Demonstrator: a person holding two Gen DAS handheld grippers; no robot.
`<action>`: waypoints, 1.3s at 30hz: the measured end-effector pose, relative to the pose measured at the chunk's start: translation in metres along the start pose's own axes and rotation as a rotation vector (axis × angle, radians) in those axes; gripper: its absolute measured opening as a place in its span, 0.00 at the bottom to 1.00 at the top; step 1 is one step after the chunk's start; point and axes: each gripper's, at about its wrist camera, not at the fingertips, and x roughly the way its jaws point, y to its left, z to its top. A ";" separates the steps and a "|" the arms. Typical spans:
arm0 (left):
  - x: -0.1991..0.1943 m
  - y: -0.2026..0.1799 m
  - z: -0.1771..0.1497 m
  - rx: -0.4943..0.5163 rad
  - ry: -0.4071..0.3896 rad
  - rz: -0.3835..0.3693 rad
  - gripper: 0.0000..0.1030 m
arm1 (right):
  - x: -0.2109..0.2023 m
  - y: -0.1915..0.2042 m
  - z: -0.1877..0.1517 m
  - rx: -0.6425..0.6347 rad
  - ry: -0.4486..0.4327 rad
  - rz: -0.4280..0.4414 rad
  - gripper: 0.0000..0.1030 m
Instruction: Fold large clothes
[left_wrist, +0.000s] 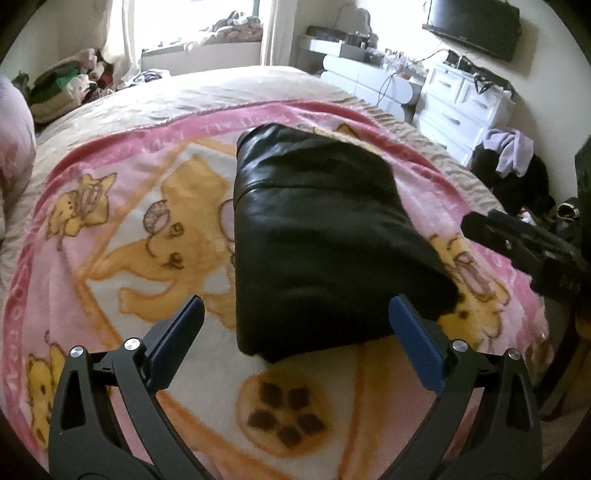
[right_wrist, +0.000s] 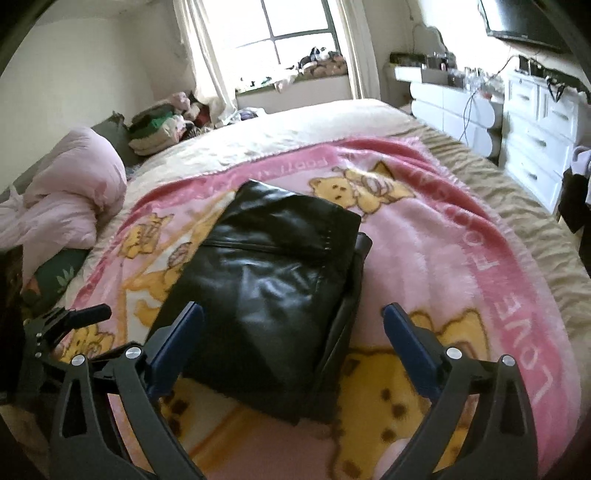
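Observation:
A black leather garment (left_wrist: 325, 236) lies folded into a compact rectangle on a pink cartoon-bear blanket (left_wrist: 110, 229) spread over the bed. It also shows in the right wrist view (right_wrist: 266, 295), on the same blanket (right_wrist: 443, 266). My left gripper (left_wrist: 295, 325) is open and empty, hovering at the garment's near edge. My right gripper (right_wrist: 291, 332) is open and empty, its blue fingers straddling the garment's near end. The right gripper shows at the right edge of the left wrist view (left_wrist: 524, 247), and the left gripper at the left edge of the right wrist view (right_wrist: 66, 325).
A beige bedspread (left_wrist: 221, 88) lies under the blanket. A pink duvet (right_wrist: 62, 206) is bunched at the left. Piled clothes (right_wrist: 159, 129) sit by the window. White drawers (left_wrist: 458, 103) and a dark clothes heap (left_wrist: 517, 173) stand at the right.

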 end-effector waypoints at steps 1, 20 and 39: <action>-0.006 0.000 -0.002 0.000 -0.011 -0.003 0.91 | -0.007 0.003 -0.004 -0.002 -0.017 0.001 0.96; -0.038 0.031 -0.083 -0.029 -0.095 0.009 0.91 | -0.049 0.055 -0.104 -0.096 -0.181 0.029 0.96; -0.007 0.039 -0.098 -0.045 -0.069 0.056 0.91 | -0.016 0.035 -0.130 -0.020 -0.154 -0.016 0.96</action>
